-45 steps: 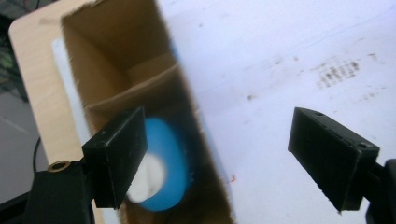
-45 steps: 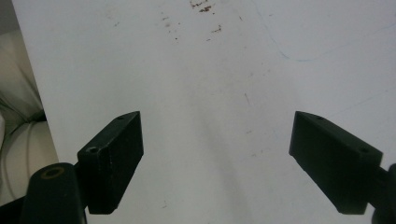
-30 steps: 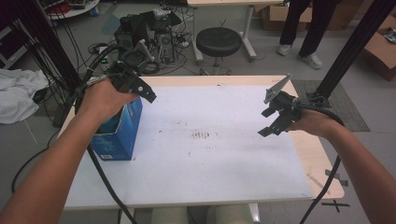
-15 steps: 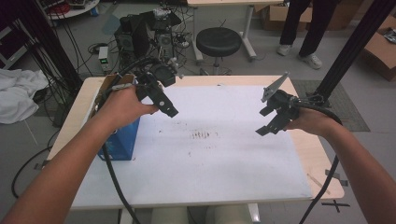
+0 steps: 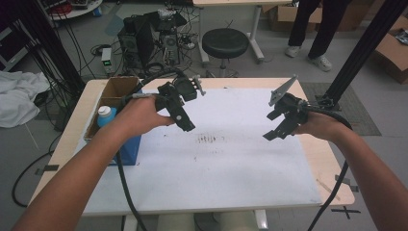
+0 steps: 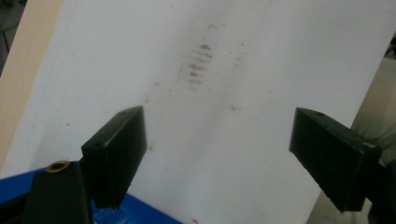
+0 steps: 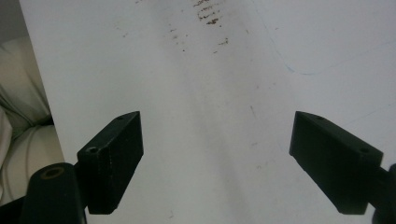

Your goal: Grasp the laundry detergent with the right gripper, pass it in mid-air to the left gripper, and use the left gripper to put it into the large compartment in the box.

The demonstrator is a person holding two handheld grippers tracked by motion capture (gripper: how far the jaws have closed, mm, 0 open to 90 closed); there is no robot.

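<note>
My left gripper [image 5: 183, 118] hangs over the left part of the white sheet [image 5: 216, 163], just right of a blue box [image 5: 127, 149]. In the left gripper view its jaws stand wide apart [image 6: 219, 135] with nothing between them, above brown smudges [image 6: 196, 70]; a blue corner of the box [image 6: 140, 212] shows below. My right gripper [image 5: 273, 126] hovers over the sheet's right side, its jaws spread and empty [image 7: 217, 135]. A white bottle with a blue cap [image 5: 106, 115] stands in the box.
The wooden table [image 5: 332, 168] carries the white sheet. Behind it on the floor are a black stool [image 5: 225, 42], computer gear [image 5: 144, 38] and a person's legs [image 5: 308, 29]. A black frame post [image 5: 358, 60] rises at the right. White cloth [image 5: 19, 98] lies at the left.
My left gripper has moved right and forward, from above the blue box to over the white sheet, uncovering the bottle in the box. The right gripper has barely moved.
</note>
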